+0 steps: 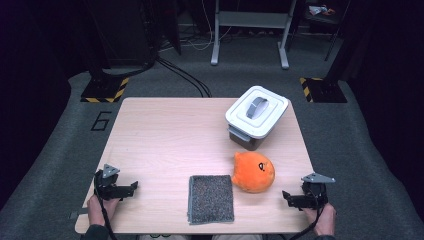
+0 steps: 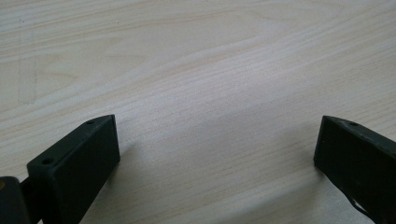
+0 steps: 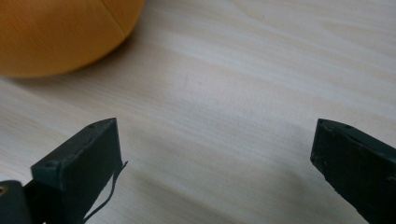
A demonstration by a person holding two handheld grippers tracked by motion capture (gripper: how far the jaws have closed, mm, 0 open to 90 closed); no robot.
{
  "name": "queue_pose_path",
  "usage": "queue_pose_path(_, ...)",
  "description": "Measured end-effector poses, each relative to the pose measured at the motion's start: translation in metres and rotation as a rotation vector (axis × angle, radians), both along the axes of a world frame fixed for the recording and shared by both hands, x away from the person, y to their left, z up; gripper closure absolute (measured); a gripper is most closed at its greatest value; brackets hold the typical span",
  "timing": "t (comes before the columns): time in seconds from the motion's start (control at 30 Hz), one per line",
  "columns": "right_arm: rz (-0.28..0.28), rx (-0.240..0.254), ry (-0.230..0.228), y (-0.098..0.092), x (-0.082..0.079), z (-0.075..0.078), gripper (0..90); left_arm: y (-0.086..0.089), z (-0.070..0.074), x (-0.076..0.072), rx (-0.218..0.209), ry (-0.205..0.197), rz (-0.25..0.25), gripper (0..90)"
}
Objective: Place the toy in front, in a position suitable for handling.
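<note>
Near the front right of the wooden table (image 1: 165, 135), at about four o'clock from its centre, we see the orange plush toy (image 1: 254, 171), a rounded cushion-like figure with a small dark mark on its upper face, lying flat on the wood. It is the thing nearest the right gripper (image 1: 286, 196), which rests low on the table at roughly four o'clock from the plush, near it but apart from it; its jaws stand wide with nothing between them, and a hand (image 1: 325, 220) holds it from behind. In the right gripper view we look along those spread jaws over bare wood, with the curved side of the plush at about eleven o'clock (image 3: 60, 32), clear of both jaws. Just beside the plush at its nine o'clock lies a grey square of carpet-like cloth (image 1: 211, 198), close to its edge, though we cannot tell whether the two touch. At twelve o'clock from the plush stands a grey bin with a white lid (image 1: 256, 112) and a grey handle on top, near the far right edge of the table. Far across at nine o'clock, near the front left corner, we find the left gripper (image 1: 135, 187), also resting low, its jaws spread wide over empty wood, as the left gripper view confirms.
</note>
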State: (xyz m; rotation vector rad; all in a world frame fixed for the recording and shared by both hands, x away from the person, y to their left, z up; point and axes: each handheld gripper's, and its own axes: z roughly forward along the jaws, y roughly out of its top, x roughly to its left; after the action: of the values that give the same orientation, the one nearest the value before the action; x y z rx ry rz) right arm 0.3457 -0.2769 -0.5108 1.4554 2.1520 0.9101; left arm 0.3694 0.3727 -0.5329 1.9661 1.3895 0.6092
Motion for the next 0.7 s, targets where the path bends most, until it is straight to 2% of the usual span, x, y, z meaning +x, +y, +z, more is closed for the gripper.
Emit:
queue_pose_path(0.03,0.007,0.013,-0.008,0.001,0.002,0.009,1.1,0.0,0.0,0.0,0.001,-0.001,-0.001,0.0)
queue_pose_path(0.1,0.011,0.01,-0.009,0.001,0.003,0.012,1.2,0.0,0.0,0.0,-0.001,-0.002,0.001,0.0)
queue_pose_path(0.23,0.028,0.021,-0.03,0.002,0.009,0.029,1.2,0.0,0.0,0.0,-0.001,-0.001,0.0,0.0)
queue_pose_path(0.4,0.034,0.029,-0.041,0.003,0.015,0.04,1.1,0.0,0.0,0.0,-0.001,-0.002,0.001,0.0)
queue_pose_path(0.5,0.042,0.037,-0.055,0.004,0.023,0.054,1.0,0.0,0.0,0.0,-0.001,-0.002,0.001,0.0)
queue_pose_path(0.6,0.05,0.043,-0.06,0.005,0.027,0.06,1.1,0.0,0.0,0.0,-0.001,-0.001,0.0,0.0)
queue_pose_path(0.7,0.057,0.042,-0.069,0.008,0.039,0.071,1.1,0.0,0.0,0.0,-0.001,-0.001,0.001,0.0)
